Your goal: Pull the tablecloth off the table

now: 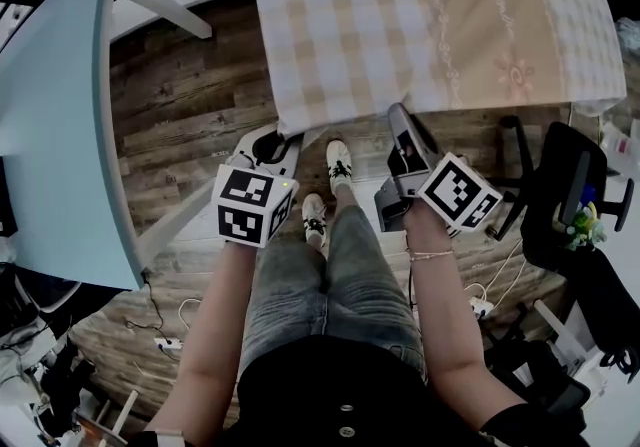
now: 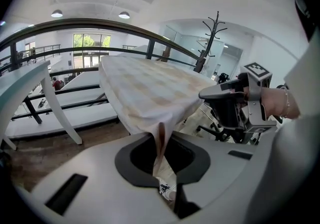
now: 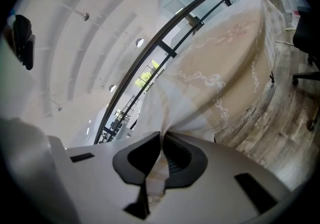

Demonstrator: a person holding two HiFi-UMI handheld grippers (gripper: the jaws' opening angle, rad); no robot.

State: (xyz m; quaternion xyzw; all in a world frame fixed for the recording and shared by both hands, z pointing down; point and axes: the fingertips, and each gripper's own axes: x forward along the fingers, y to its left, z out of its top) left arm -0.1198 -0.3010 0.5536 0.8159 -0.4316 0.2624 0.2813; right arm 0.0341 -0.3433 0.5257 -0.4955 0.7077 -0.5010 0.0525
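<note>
A beige and white checked tablecloth [image 1: 420, 15] with a flower pattern covers the table at the top of the head view. Its near edge hangs toward me. My left gripper [image 1: 283, 139] is at the cloth's near left corner, and its jaws are shut on a fold of the hem [image 2: 161, 138]. My right gripper [image 1: 398, 117] is further right along the same edge, shut on a pinch of cloth [image 3: 161, 149]. The cloth [image 2: 145, 87] stretches up from each pair of jaws onto the tabletop [image 3: 225, 67]. The right gripper [image 2: 235, 102] also shows in the left gripper view.
A light blue table [image 1: 60, 115] stands at my left with its white leg [image 1: 160, 5]. A black office chair [image 1: 570, 195] is at my right. Cables and a power strip [image 1: 165, 343] lie on the wooden floor [image 1: 190, 105]. My shoes [image 1: 338, 163] are near the table's edge.
</note>
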